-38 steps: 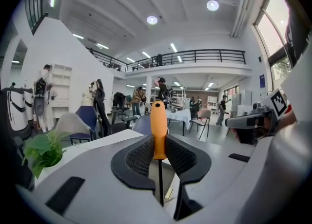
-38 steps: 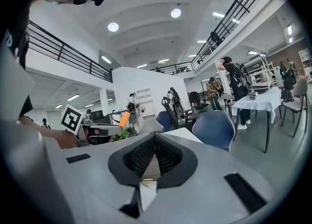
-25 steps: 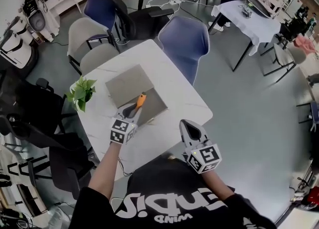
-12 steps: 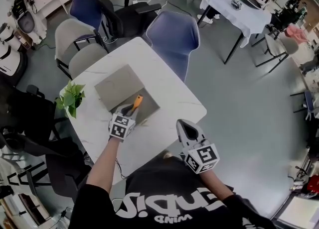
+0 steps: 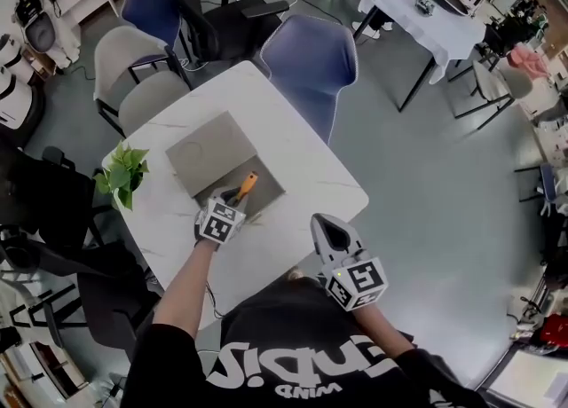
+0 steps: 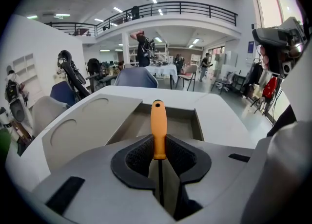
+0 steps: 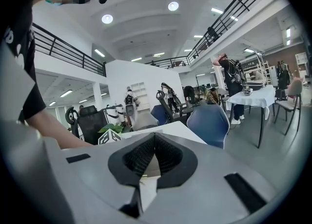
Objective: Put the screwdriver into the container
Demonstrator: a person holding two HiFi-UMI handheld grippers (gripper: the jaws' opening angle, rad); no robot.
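An orange-handled screwdriver (image 5: 249, 183) (image 6: 158, 128) is clamped between the pads of my left gripper (image 5: 234, 196) (image 6: 159, 156), handle pointing forward and away from me. The handle hangs over the open tray of the grey container (image 5: 272, 184) (image 6: 200, 123), whose flat lid (image 5: 208, 145) lies folded out to the left. My right gripper (image 5: 326, 222) (image 7: 154, 141) is shut with nothing in it, held off the table's near edge, right of the container.
The container sits on a white table (image 5: 302, 162). A small potted plant (image 5: 121, 175) stands at the table's left edge. A blue chair (image 5: 308, 50) and two grey chairs (image 5: 142, 78) ring the far side, and a black office chair (image 5: 40, 211) stands at the left.
The head view has shifted a little. My left gripper keeps the screwdriver over the container's near edge, and the right gripper has barely moved.
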